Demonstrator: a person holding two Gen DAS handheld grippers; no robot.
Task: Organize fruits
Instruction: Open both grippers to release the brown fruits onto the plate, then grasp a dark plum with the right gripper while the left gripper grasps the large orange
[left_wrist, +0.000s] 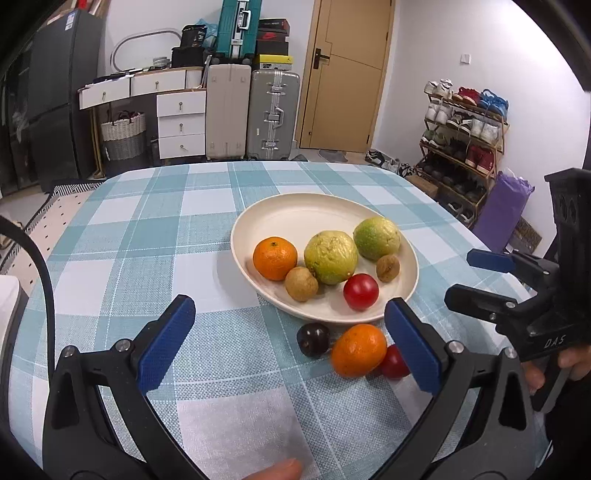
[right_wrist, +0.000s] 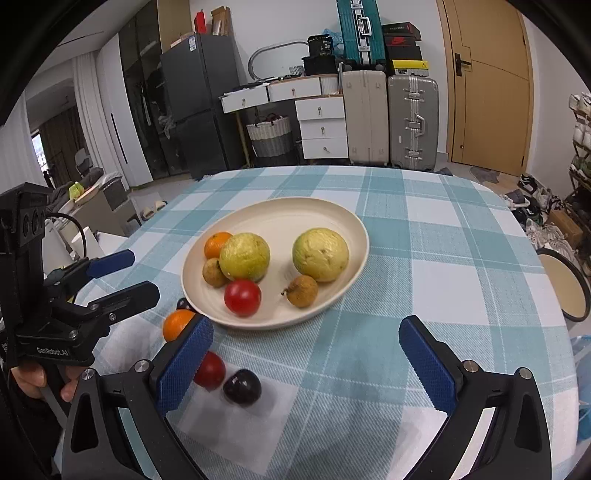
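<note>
A table under a blue-and-white checked cloth fills both views. Behind it stand a dark fridge, a wooden door, a white chest of drawers, two upright suitcases, a shoe rack to the right and a woven basket on the floor.

Near the middle of the table sits a cream plate. On it lie two large yellow-green fruits, an orange, a red tomato and two small brown fruits.

Three pieces lie on the cloth just beside the plate's near rim: a second orange, a second tomato touching it, and a dark plum close by.

The left gripper hangs over the near part of the table, jaws spread wide with nothing held; in its own view the loose orange and plum show between the blue pads. Its right finger partly covers the second tomato.

The right gripper is likewise spread wide and empty above bare cloth. Its left finger hides part of the loose orange and tomato.
</note>
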